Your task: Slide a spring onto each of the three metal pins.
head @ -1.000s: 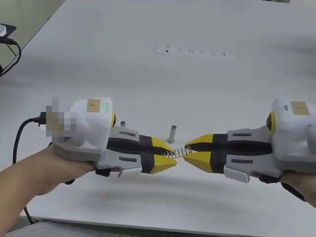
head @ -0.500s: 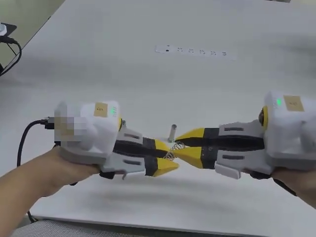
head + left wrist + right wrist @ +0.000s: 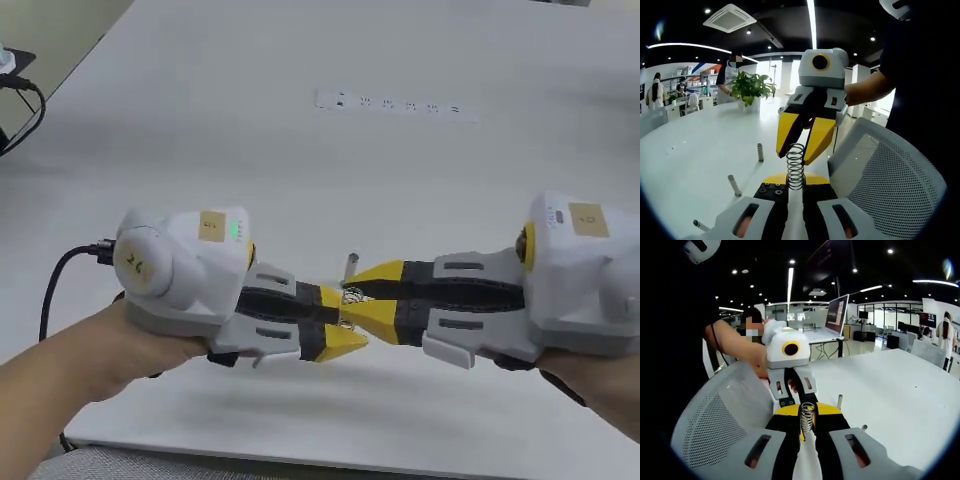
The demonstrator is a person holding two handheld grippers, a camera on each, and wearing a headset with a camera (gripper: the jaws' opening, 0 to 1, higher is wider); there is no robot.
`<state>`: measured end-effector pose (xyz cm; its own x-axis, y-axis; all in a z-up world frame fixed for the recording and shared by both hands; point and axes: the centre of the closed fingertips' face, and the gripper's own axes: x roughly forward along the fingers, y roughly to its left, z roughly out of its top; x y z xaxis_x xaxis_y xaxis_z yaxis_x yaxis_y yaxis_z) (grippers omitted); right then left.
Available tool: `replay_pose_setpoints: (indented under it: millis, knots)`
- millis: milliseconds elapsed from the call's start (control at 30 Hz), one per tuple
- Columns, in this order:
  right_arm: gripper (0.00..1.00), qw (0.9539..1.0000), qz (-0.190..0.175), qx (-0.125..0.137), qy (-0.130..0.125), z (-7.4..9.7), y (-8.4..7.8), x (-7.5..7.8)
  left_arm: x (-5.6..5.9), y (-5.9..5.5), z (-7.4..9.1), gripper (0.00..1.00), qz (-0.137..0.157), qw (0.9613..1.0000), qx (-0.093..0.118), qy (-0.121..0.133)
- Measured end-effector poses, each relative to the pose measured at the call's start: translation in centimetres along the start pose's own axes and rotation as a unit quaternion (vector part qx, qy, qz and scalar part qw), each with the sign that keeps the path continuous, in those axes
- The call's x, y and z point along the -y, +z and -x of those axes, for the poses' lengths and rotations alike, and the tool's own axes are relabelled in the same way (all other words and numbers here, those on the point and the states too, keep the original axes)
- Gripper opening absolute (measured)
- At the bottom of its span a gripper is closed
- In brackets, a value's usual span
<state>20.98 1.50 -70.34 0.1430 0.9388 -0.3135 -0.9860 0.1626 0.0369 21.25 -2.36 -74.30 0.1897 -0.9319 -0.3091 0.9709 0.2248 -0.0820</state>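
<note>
Looks like a mid-air handover: the yellow-tipped left gripper (image 3: 795,181) clamps the small coiled steel spring (image 3: 795,167). The right gripper (image 3: 796,156) straddles its far end, jaws parted, pinch unclear. Beyond them at twelve o'clock, a bare upright metal pin (image 3: 351,266) waits on the white counter (image 3: 300,150). Next: one firm hold, coil lined over pin.

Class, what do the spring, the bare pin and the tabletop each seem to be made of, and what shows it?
Spring: likely steel wire, bare, with glints on its coils.
Pin: probably metal, a smooth grey cylinder with a soft sheen.
Tabletop: matt white, perhaps laminate; the look leaves it open.
</note>
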Motion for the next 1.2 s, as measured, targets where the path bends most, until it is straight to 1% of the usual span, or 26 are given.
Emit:
replay_pose_setpoints:
  millis: [100, 167, 267, 333, 467, 533, 767, 833, 900, 1033, 1133, 1200]
  knots:
    - [0.07, 1.0, 0.006, -0.001, 0.0, 0.0, 0.1, 0.0, -0.2, 0.0, 0.0, 0.01, -0.007, 1.0, -0.003, 0.0]
    - [0.07, 0.9999, 0.011, 0.002, 0.001, 0.0, 0.2, 0.1, -0.3, 0.2, 0.1, 0.02, -0.009, 1.0, -0.001, 0.002]
    - [0.07, 0.9994, 0.035, 0.003, -0.001, 0.1, 0.6, 0.2, -0.6, 0.5, 0.2, 0.02, -0.01, 0.9999, 0.003, 0.006]
    - [0.07, 0.9993, 0.038, 0.003, 0.002, 0.1, 0.7, 0.2, -0.7, 0.5, 0.2, 0.02, -0.009, 0.9999, 0.004, 0.006]
    - [0.07, 0.9985, 0.054, 0.003, 0.005, 0.0, 0.7, 0.2, -0.9, 0.5, 0.3, 0.02, -0.011, 0.9999, 0.003, 0.008]
    - [0.07, 0.9985, 0.055, 0.003, 0.007, 0.0, 0.7, 0.2, -0.9, 0.4, 0.3, 0.02, -0.012, 0.9999, 0.002, 0.007]
    - [0.06, 0.9975, 0.071, 0.003, 0.002, 0.0, 0.6, 0.3, -0.9, 0.2, 0.4, 0.02, -0.005, 0.9999, -0.001, 0.01]
    - [0.06, 0.997, 0.077, 0.005, 0.0, 0.0, 0.8, 0.3, -0.9, 0.5, 0.4, 0.02, 0.004, 0.9999, 0.004, 0.01]
    - [0.06, 0.9965, 0.084, 0.004, -0.001, 0.0, 0.9, 0.4, -0.9, 0.6, 0.4, 0.02, 0.008, 0.9999, 0.006, 0.012]
    - [0.06, 0.9965, 0.083, 0.003, 0.0, 0.0, 1.0, 0.5, -0.9, 0.6, 0.4, 0.03, 0.014, 0.9998, 0.008, 0.014]
    - [0.06, 0.9964, 0.085, 0.003, -0.002, 0.0, 1.1, 0.5, -1.0, 0.6, 0.5, 0.05, 0.016, 0.9997, 0.01, 0.016]
    - [0.06, 0.9965, 0.084, 0.003, -0.003, 0.0, 1.1, 0.6, -1.0, 0.4, 0.5, 0.09, 0.02, 0.9997, 0.005, 0.016]
